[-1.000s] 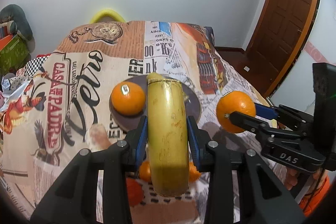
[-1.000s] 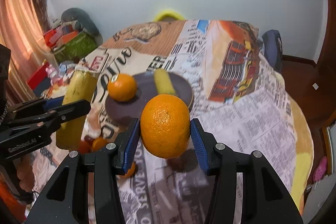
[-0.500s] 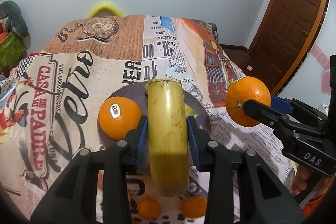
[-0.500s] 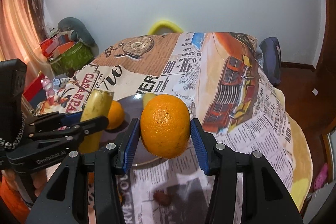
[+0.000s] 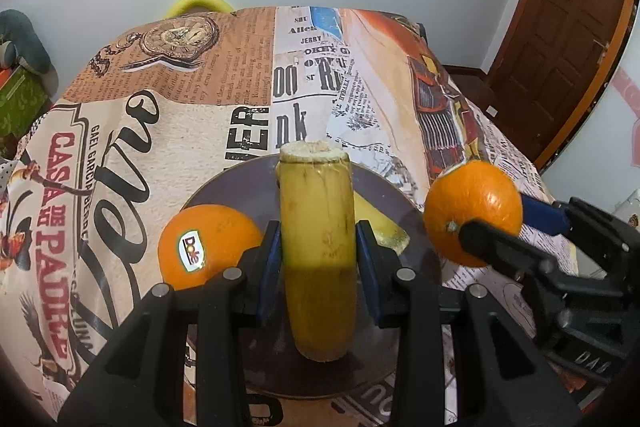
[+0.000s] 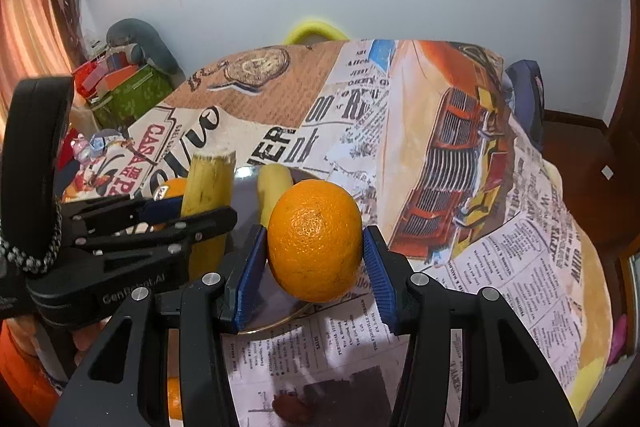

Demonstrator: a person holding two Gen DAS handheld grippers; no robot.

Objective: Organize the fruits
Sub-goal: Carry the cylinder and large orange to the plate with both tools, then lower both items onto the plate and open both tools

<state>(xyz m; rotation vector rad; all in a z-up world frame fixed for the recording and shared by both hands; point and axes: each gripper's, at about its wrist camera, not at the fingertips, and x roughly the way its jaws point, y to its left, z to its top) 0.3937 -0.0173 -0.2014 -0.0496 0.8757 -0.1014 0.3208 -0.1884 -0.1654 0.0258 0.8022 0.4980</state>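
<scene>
The left hand-held gripper (image 5: pixel 316 259) is clamped on a banana piece (image 5: pixel 318 251), which runs lengthwise along the fingers, its cut end pointing away from the hand and out over the plate (image 5: pixel 240 183). That dark plate sits on the cloth-covered surface (image 5: pixel 168 131) directly beneath and ahead of this gripper, so the left hand looks the nearer of the two to a drop spot.

On the plate already lie a stickered orange (image 5: pixel 208 251), to the left of the held banana, and a second banana piece (image 5: pixel 380 227) just to its right, lying roughly parallel to the one in the fingers. The free space seems to be the strip between them and the plate's near part.

The right hand-held gripper (image 6: pixel 316 263) is closed on its own orange (image 6: pixel 315 239), which hangs over the plate's right rim rather than its middle. I'd judge the banana wants lowering along its present axis, into the gap between orange and banana piece.
</scene>
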